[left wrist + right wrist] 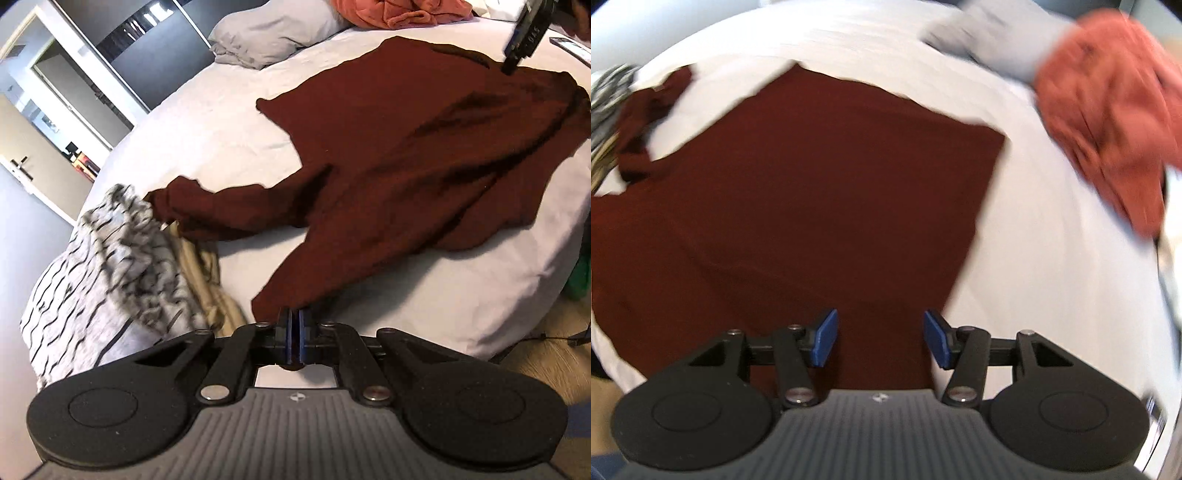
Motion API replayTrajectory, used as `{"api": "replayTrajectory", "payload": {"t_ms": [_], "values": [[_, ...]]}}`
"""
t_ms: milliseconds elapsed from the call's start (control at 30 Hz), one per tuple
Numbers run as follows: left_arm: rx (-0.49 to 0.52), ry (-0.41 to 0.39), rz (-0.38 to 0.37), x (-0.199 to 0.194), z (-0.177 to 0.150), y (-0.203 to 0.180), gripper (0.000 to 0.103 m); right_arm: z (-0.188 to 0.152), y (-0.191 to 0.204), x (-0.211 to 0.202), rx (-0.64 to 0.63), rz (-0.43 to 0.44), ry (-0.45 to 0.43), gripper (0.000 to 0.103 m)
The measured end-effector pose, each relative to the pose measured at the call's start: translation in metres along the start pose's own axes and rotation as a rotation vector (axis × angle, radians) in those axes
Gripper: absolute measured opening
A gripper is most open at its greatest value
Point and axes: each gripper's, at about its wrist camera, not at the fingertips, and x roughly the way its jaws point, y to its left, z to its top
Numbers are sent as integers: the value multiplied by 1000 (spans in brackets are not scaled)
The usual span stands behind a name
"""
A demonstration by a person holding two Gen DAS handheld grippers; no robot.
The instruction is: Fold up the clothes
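Sweater [406, 147] spread near bed [424, 295] front edge; left claw [291, 325] clamped on its hem, right claw [881, 338] apart above it. Risk: thin pinch slips, sleeve snags striped pile [122, 251]

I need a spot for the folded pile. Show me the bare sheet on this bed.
Bare sheet lies between the maroon sweater and the grey pillow, and along the near edge below the sweater. It is crowded by the striped clothes and the orange garment.
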Motion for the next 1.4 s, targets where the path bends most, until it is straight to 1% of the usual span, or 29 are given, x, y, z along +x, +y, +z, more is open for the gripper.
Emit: {"api": "replayTrajectory", "payload": {"t_ms": [67, 100, 133, 200, 267, 300, 333, 367, 433, 500, 567, 633, 667, 700, 733, 833, 1000, 1100, 1200, 1267, 1333, 1367, 1400], "values": [[65, 51, 39, 6, -7, -4, 2, -8, -11, 11, 50, 12, 39, 52], [86, 74, 36, 9, -9, -7, 2, -10, -16, 15, 78, 25, 45, 52], [101, 94, 23, 12, -12, -9, 2, -13, -21, 18, 107, 37, 50, 53], [143, 123, -16, 17, -17, -17, 2, -13, -24, 18, 121, 48, 56, 53], [140, 138, -48, 17, -17, -18, 4, -15, -22, 16, 108, 37, 54, 53], [124, 140, -60, 15, -17, -16, 9, -15, -21, 14, 101, 32, 52, 53], [97, 134, -73, 11, -15, -12, 19, -15, -19, 11, 94, 29, 50, 54], [58, 119, -89, 6, -14, -6, 25, -15, -17, 9, 87, 25, 47, 54], [-32, 65, -127, -6, -10, 8, 44, -15, -19, 3, 82, 26, 36, 54], [-107, 7, -162, -18, -4, 21, 47, -15, -20, -3, 86, 27, 20, 54], [-134, -18, -170, -21, 5, 29, 47, -13, -23, -9, 88, 22, 0, 54], [-116, -21, -140, -16, 16, 33, 46, -11, -25, -15, 90, 20, -20, 54], [-104, -15, -127, -9, 22, 34, 43, -8, -25, -17, 93, 24, -28, 53], [-95, -6, -127, -1, 27, 36, 36, -5, -25, -17, 97, 28, -35, 53], [-87, 8, -135, 7, 30, 37, 33, -3, -24, -18, 99, 33, -42, 53], [-54, 45, -155, 31, 36, 39, 33, 3, -22, -21, 101, 48, -62, 53], [4, 81, -209, 62, 39, 37, 33, 10, -18, -20, 96, 77, -78, 54], [3, 104, -226, 75, 35, 35, 33, 15, -21, -17, 110, 92, -77, 54], [-19, 111, -246, 81, 30, 33, 31, 22, -29, -15, 175, 85, -79, 54], [-36, 117, -258, 84, 27, 32, 28, 28, -38, -13, 250, 76, -82, 54], [-59, 131, -272, 84, 28, 31, 16, 36, -46, -9, 321, 97, -79, 53], [-69, 139, -282, 84, 29, 31, 13, 40, -49, -6, 348, 111, -72, 53], [-80, 145, -291, 84, 30, 31, 7, 43, -49, -3, 366, 120, -61, 50]]}}
